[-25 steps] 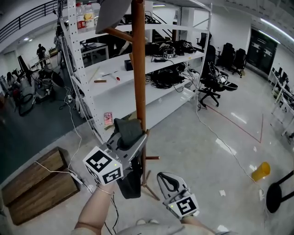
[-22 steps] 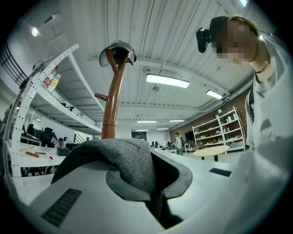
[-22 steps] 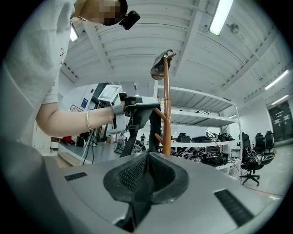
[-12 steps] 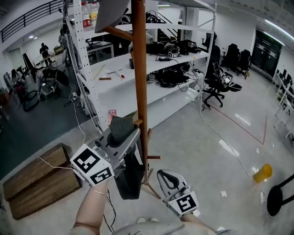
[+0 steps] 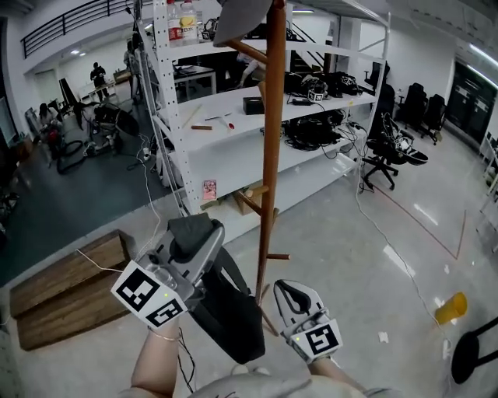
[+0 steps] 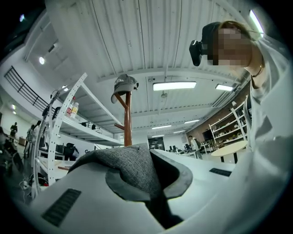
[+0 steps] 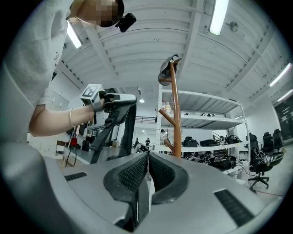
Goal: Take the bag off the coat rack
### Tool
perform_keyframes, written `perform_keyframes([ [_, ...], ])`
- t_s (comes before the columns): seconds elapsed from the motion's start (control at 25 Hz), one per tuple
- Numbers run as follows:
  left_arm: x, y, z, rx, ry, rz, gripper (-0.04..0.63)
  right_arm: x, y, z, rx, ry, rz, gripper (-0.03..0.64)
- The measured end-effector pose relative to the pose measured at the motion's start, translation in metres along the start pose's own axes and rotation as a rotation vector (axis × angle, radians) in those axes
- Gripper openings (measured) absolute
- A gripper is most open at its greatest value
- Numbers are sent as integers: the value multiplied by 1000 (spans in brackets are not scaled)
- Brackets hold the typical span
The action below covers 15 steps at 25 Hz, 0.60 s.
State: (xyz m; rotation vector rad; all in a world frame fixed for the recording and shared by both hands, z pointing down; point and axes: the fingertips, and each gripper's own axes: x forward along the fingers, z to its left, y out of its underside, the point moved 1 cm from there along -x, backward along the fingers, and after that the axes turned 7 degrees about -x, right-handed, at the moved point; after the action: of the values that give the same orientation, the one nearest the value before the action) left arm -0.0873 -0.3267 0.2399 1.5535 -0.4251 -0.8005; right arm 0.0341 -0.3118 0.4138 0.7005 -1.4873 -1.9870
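head view: the left gripper (image 5: 198, 237) has its jaws clamped on a fold of grey fabric at the top of the dark bag (image 5: 226, 315). the bag hangs from them just left of the brown coat rack (image 5: 271, 148) pole, clear of its pegs; whether its lower end touches the pole i cannot tell. the left gripper view shows the same woven grey cloth pinched between the jaws. the right gripper (image 5: 292, 294) hovers low, just right of the pole, its jaws closed together on nothing. a grey cap (image 5: 243, 14) sits on the rack's top. behind, bottles (image 5: 179, 19) stand at the left end of the top shelf of the white shelving (image 5: 226, 151); their labels are too small to read. the only print on the grippers is the black-and-white square markers on their cubes (image 5: 148, 294). a yellow cup (image 5: 449, 308) lies on the floor, well apart to the right.
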Motion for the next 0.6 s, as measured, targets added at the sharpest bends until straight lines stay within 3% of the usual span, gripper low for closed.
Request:
perform_keyframes([
  [0.16,-17,18,-15,-20,-18,27,35,9,-19,5,26,-28,-67,20],
  [0.4,-37,66,-35,-155,-37,53,35,12,-20,11,-20,-60,-48,20],
  [0.6,-46,107,-48,-157,-73,97,35,16,-21,16,-20,-83,-59,20],
])
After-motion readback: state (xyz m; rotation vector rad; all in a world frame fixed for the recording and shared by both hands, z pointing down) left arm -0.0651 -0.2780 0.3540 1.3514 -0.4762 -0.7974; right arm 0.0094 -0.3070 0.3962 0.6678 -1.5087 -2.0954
